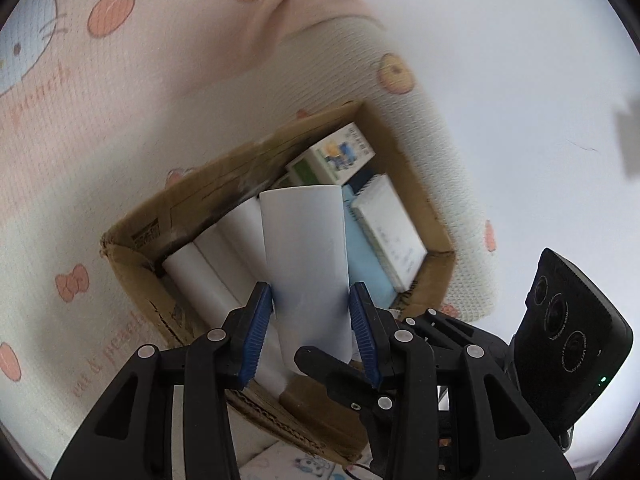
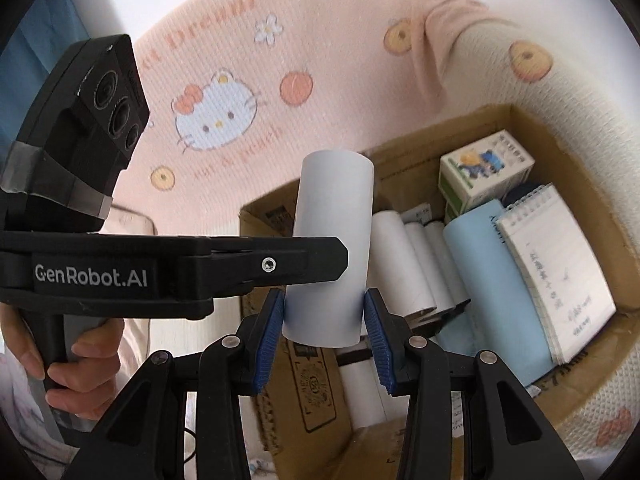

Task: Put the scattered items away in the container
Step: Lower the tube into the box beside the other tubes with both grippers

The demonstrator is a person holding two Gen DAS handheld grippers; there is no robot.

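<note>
A brown cardboard box (image 1: 400, 152) (image 2: 580, 168) sits on a patterned blanket. Inside lie several white paper rolls (image 1: 208, 276) (image 2: 396, 252), a light blue item (image 2: 488, 276), a spiral notebook (image 1: 394, 224) (image 2: 556, 272) and a small cartoon-printed carton (image 1: 340, 152) (image 2: 484, 168). My left gripper (image 1: 316, 312) is shut on a white paper roll (image 1: 308, 256) above the box. My right gripper (image 2: 324, 316) is shut on a white paper roll (image 2: 332, 232) over the box's near-left edge. The left gripper's body (image 2: 160, 268) crosses the right wrist view.
A pink and cream Hello Kitty blanket (image 1: 80, 140) (image 2: 224, 92) covers the surface around the box. The right gripper's camera unit (image 1: 568, 344) stands at the lower right of the left wrist view. A hand (image 2: 76, 364) holds the left gripper's handle.
</note>
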